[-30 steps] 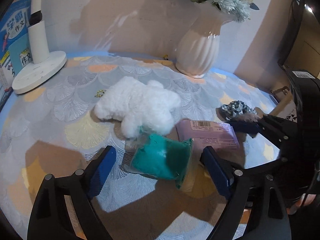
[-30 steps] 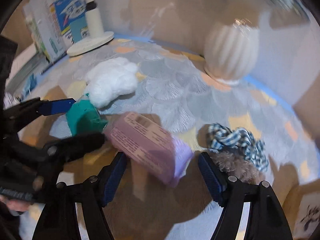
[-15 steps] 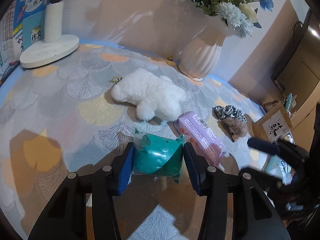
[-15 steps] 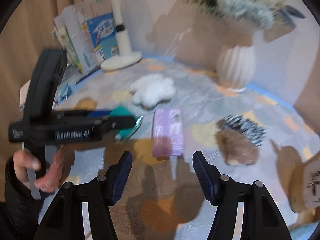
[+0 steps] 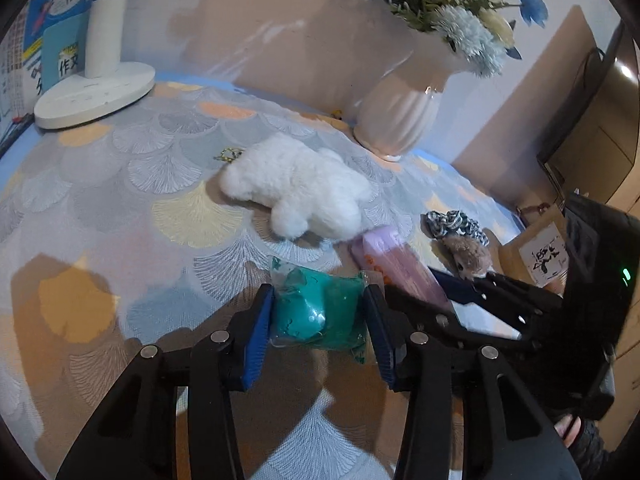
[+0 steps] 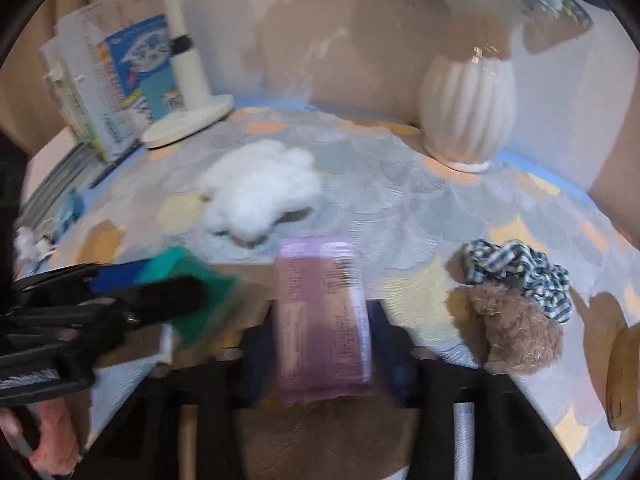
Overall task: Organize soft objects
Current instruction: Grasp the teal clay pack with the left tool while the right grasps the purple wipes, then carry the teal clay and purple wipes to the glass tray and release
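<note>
1. Left tool (image 5: 318, 316): clenched on the teal bagged soft item (image 5: 320, 312), just in front of the white plush (image 5: 296, 192), seemingly for sorting.
2. Right tool (image 6: 324, 344): blurred; pads flank the lilac pack (image 6: 322, 308), beside the teal item; grip appears closed on it.
3. Print: barcode on the pack, text unreadable; booklet (image 5: 60, 40) far behind the plush reads "作文".
4. Brown plush (image 6: 516, 328) and checked cloth (image 6: 520, 272) lie loose on the surface (image 5: 120, 200).

A fan-patterned tablecloth (image 5: 120, 200) meets a pale wall (image 5: 260, 20) under warm, shadowy light
</note>
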The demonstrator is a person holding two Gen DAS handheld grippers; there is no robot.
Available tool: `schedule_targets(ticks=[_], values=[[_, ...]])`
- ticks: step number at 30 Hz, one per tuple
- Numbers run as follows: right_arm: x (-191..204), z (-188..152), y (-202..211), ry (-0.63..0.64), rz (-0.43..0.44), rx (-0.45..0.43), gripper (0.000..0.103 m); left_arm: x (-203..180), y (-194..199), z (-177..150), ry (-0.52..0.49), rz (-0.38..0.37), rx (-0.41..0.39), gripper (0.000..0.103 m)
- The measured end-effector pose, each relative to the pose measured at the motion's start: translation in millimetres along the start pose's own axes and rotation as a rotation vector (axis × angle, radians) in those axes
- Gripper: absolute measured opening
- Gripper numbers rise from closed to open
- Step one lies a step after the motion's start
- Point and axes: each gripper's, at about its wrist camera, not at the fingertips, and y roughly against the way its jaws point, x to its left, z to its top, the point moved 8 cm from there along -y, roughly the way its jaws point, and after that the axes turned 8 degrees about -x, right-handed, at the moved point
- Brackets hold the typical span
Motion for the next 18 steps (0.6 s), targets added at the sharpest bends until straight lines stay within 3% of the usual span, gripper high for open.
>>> schedule_targets(ticks=[8,14,18], values=[[3,-39,42,0.007,-0.008,-0.028,0.038,-7,-1,-4,-0.025,-0.039,0.005,0.043],[-2,-75,90,0.003,-0.041,-0.076,0.038,-32,11,-14,-0.133,-0.049,-0.02,0.041],[-5,-88,118,-0.016,-0.023,-0.12,0.038,-62,26,-43,-0.184,-0.08,0.025,0.041]])
